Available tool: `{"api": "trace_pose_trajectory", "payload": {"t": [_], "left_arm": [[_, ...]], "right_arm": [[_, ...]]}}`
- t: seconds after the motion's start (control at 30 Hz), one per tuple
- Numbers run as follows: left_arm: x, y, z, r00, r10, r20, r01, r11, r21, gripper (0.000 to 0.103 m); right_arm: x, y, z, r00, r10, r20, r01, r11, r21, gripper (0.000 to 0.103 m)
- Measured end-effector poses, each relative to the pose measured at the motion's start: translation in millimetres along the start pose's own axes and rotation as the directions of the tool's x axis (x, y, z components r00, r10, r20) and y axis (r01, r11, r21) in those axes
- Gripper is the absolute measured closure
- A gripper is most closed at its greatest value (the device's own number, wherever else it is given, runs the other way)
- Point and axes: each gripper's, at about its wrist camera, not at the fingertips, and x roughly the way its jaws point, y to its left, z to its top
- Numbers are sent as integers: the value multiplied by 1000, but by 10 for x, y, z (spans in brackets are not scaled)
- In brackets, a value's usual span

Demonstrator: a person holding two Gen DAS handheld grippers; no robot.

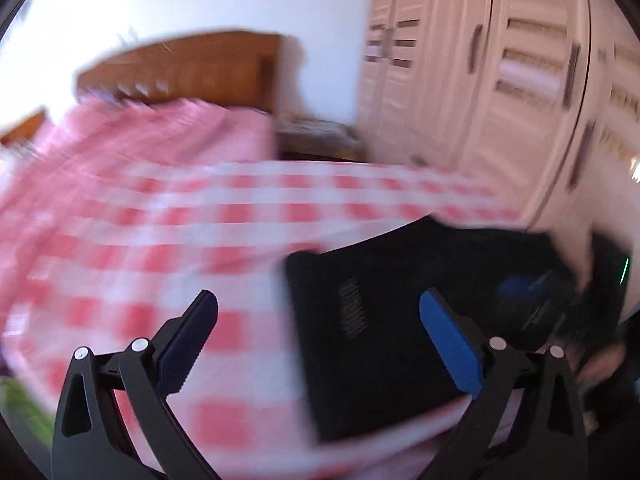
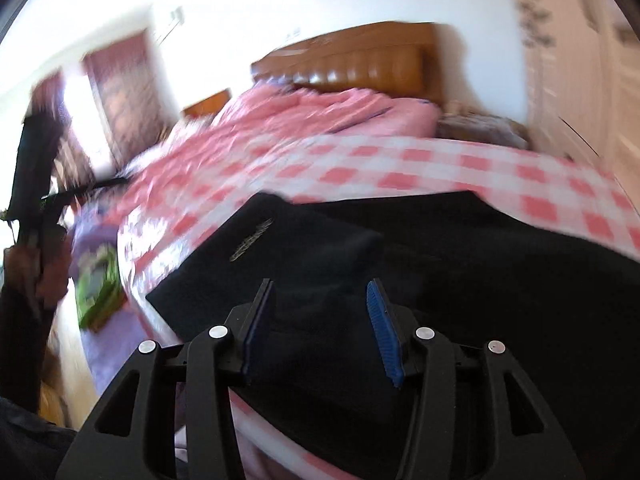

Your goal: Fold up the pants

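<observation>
Black pants (image 1: 384, 340) lie flat on a bed with a pink and white checked sheet (image 1: 180, 240); a small label shows on the cloth. My left gripper (image 1: 320, 312) is open and empty, above the pants' left edge. In the right wrist view the pants (image 2: 440, 264) spread across the near part of the bed, with a raised fold in the middle. My right gripper (image 2: 320, 300) is open, its fingers on either side of that fold without closing on it. The left gripper (image 2: 36, 176) shows at the far left, held in a hand. Both views are blurred.
A wooden headboard (image 2: 360, 64) and rumpled pink bedding (image 2: 320, 112) are at the far end. A white wardrobe (image 1: 500, 80) stands to the right of the bed. A green item (image 2: 100, 288) lies on purple cloth left of the bed.
</observation>
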Motion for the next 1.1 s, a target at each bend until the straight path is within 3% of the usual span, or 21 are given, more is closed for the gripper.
{"api": "trace_pose_trajectory", "payload": {"t": [0.1,0.17,0.27,0.3,0.37,0.43,0.5,0.63,0.77,0.87,0.9,1.0,1.1], "left_arm": [[609,-123,136,987,-141,-73,138,989,-48,2],[979,-164,91,981,-153,-119,145,987,-71,2],[1393,19,-101,974,-92,-205,67,990,-128,3],[1473,125,-173,970,-109,-218,71,982,-173,4],[1437,194,-206,973,-133,-187,95,975,-200,5],[1331,172,-179,977,-112,-181,76,978,-197,5],[1150,141,-94,982,-141,-129,113,972,-207,4],[1176,65,115,991,-58,-121,42,990,-137,2],[1671,159,133,971,29,-236,-53,994,-94,2],[1589,75,186,974,64,-218,-75,996,-42,2],[1535,46,201,978,61,-201,-70,997,-36,2],[1476,-47,218,984,33,-177,-39,999,-27,2],[1749,-45,101,960,123,-250,-119,992,30,2]], "right_arm": [[294,68,-65,996,-44,-78,42,999,-31,55],[379,-37,-189,995,-28,-92,29,1000,9,55],[352,-141,-216,998,27,-63,-24,999,48,55],[358,-159,-206,997,40,-64,-37,998,52,55],[368,-172,-210,997,45,-60,-42,998,53,55],[352,-166,-234,998,42,-53,-39,998,50,55],[348,-174,-241,998,47,-45,-44,997,58,55],[370,-168,-225,998,55,-39,-52,997,63,51],[373,-163,-228,998,50,-43,-48,998,47,51],[345,-155,-224,998,48,-51,-46,998,52,51],[332,-157,-214,998,47,-51,-44,997,62,50],[252,-131,-192,999,30,-22,-29,997,78,32],[287,-97,-257,999,-11,-44,12,1000,15,29]]}}
